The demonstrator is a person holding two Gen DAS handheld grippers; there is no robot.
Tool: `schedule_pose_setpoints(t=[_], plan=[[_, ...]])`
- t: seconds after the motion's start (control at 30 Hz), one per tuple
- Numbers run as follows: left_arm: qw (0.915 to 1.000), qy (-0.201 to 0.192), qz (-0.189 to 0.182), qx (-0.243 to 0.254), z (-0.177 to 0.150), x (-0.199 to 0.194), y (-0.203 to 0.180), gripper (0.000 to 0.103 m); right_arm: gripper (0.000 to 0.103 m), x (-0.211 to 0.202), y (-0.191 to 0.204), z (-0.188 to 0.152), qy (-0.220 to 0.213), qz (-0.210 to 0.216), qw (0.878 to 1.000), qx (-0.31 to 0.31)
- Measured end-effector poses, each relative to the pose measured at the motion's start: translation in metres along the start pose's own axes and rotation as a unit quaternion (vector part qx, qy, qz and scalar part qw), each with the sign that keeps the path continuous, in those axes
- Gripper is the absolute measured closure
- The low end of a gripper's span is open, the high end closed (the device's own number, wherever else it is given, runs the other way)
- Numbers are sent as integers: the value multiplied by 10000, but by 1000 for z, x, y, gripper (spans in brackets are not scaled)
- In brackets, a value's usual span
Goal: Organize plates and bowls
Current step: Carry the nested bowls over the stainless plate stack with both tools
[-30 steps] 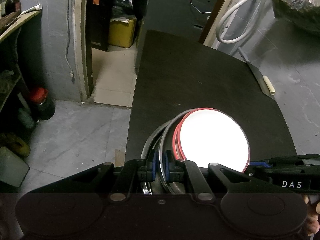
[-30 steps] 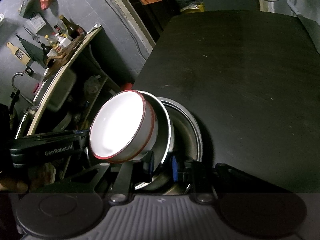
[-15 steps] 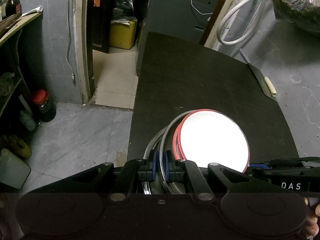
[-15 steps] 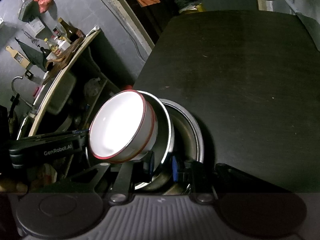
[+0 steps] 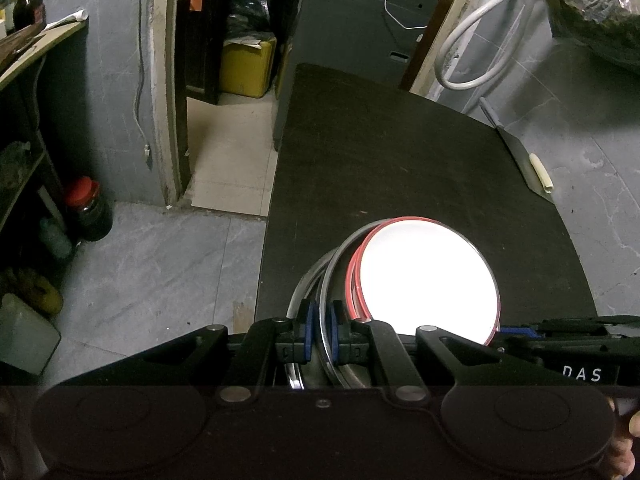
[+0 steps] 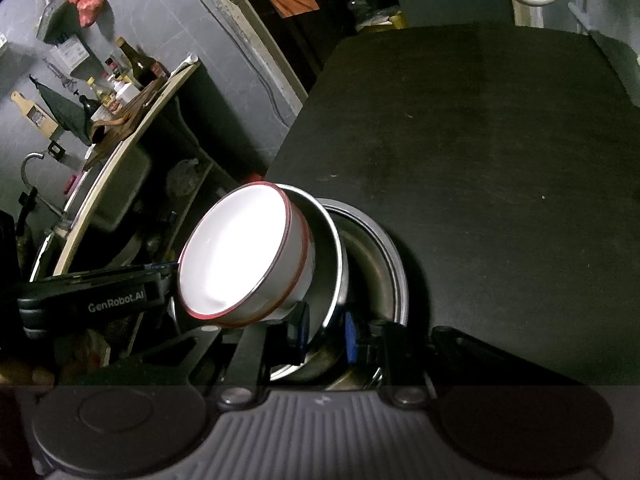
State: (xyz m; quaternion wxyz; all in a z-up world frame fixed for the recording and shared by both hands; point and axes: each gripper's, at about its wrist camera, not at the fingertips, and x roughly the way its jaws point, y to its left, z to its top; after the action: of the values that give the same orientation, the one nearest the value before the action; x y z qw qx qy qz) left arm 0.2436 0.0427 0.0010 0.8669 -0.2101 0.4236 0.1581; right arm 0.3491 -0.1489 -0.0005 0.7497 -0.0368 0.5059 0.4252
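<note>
A white bowl with a red rim (image 5: 428, 276) (image 6: 240, 256) sits nested in a steel bowl (image 5: 340, 252) (image 6: 332, 248). A second, wider steel bowl (image 6: 380, 256) lies under both. The stack is at the near left corner of the black table (image 5: 400, 152). My left gripper (image 5: 320, 332) is shut on the inner steel bowl's rim at its left side. My right gripper (image 6: 325, 334) is shut on the same bowl's rim at the opposite side. Each gripper shows in the other's view, the right gripper (image 5: 560, 344) and the left gripper (image 6: 92, 300). The stack looks tilted in the right wrist view.
A cleaver with a pale handle (image 5: 528, 160) lies at the table's right edge. Beyond the table are a white hose (image 5: 480, 40) and a yellow box (image 5: 246, 66). On the floor to the left stands a red-lidded jar (image 5: 86, 208); a counter with bottles (image 6: 132, 68) is beside it.
</note>
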Motion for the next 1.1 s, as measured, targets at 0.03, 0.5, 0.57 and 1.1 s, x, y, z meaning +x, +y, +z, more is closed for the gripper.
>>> schedule_pose_setpoints(t=[0.03, 0.5, 0.57, 1.1], plan=[[10000, -3, 2, -5, 0, 0, 0, 96, 81, 0, 1, 0, -10, -13, 10000, -15], [10000, 6, 58, 1, -2, -1, 1, 94, 80, -3, 10, -5, -156, -140, 9998, -60], [10000, 6, 71, 0, -3, -1, 0, 94, 80, -4, 12, -7, -183, -174, 9996, -83], [9999, -32, 115, 16, -5, -3, -3, 90, 71, -5, 15, -17, -433, -429, 9980, -150]])
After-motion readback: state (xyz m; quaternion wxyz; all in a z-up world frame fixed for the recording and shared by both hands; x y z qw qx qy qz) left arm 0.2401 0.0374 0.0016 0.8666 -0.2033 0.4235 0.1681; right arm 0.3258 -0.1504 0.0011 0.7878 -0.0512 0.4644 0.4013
